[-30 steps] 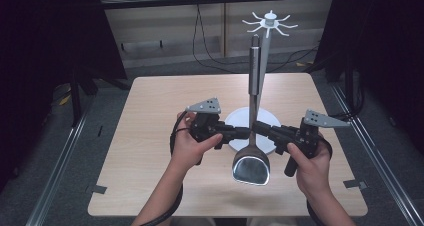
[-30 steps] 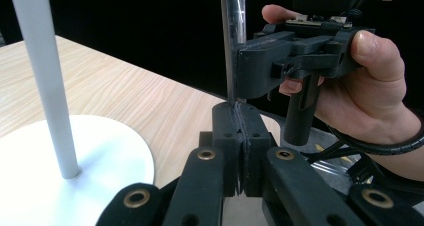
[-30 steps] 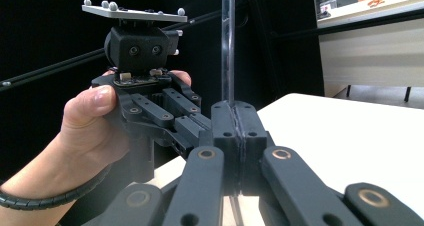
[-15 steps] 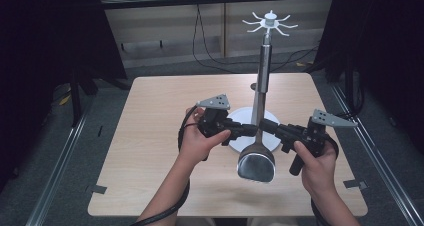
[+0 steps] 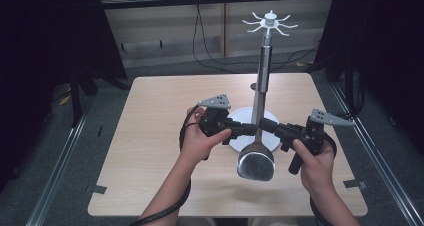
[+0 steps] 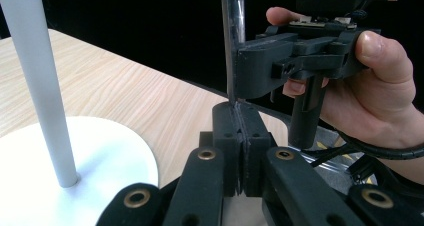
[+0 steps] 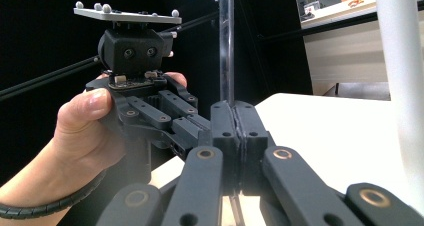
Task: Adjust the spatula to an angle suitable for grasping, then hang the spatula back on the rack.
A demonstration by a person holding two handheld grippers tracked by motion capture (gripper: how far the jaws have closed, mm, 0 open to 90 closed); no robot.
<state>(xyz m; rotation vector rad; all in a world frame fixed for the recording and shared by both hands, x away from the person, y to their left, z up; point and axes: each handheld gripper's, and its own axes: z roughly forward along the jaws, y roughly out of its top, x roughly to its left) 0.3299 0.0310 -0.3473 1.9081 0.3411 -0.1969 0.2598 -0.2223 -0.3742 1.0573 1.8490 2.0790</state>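
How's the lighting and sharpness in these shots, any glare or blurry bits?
High view: the table is evenly lit, surroundings fall to black, and the ladle bowl carries a soft sheen. Left gripper view: the near jaws are soft and the hand is brightly lit. Right gripper view: the white pole is washed out.

1. The ladle [image 5: 256, 156] has shifted rightward across the surface [image 5: 150, 136] over the last second, its bowl now lying nearer the person's right hand than it did.
2. Its handle, which leaned left of the stand's pole [image 5: 263, 68] a second ago, has swung upright and now lines up with that pole in the high view.
3. The left tongs [image 5: 251, 129] and right tongs [image 5: 266, 126], both clamped on the handle, have moved rightward with it.
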